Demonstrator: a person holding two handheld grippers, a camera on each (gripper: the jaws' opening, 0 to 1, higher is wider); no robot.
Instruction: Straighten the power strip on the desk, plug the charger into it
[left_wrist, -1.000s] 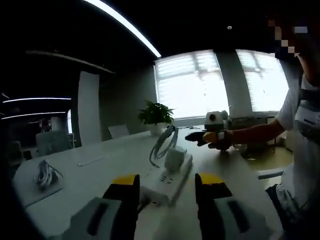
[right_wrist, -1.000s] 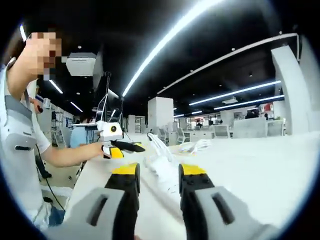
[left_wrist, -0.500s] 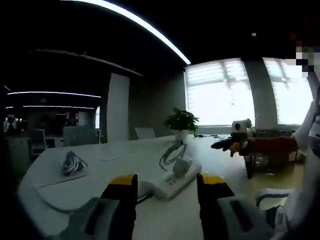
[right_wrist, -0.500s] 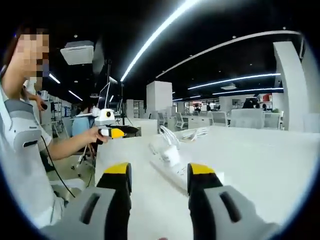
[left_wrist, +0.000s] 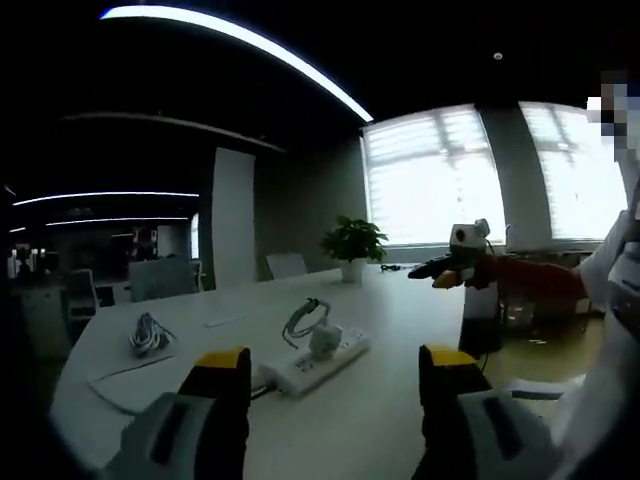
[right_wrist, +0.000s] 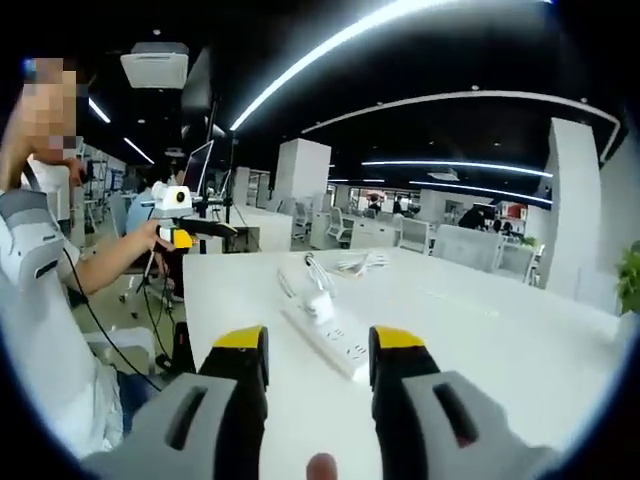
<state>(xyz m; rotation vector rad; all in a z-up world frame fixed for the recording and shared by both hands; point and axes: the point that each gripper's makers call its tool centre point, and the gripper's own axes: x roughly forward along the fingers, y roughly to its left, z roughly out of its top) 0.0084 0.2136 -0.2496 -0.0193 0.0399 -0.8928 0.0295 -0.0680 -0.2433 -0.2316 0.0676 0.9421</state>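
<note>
A white power strip lies on the white desk, and a white charger stands on top of it with its cable looped upward. My left gripper hangs open, well back from the strip, with nothing between its jaws. From the other side, the strip and charger lie beyond my right gripper, also open and empty. Each gripper appears in the other's view, held in a hand off the desk's edge: the right gripper and the left gripper.
A coiled white cable rests on a flat white sheet at the desk's left. More coiled cables lie behind the strip. A potted plant stands at the far end. A person sits by the desk edge.
Both views have drawn back and up, so the strip and charger look smaller and farther off. The left jaws stand a little wider apart. The strip and charger have not moved.
</note>
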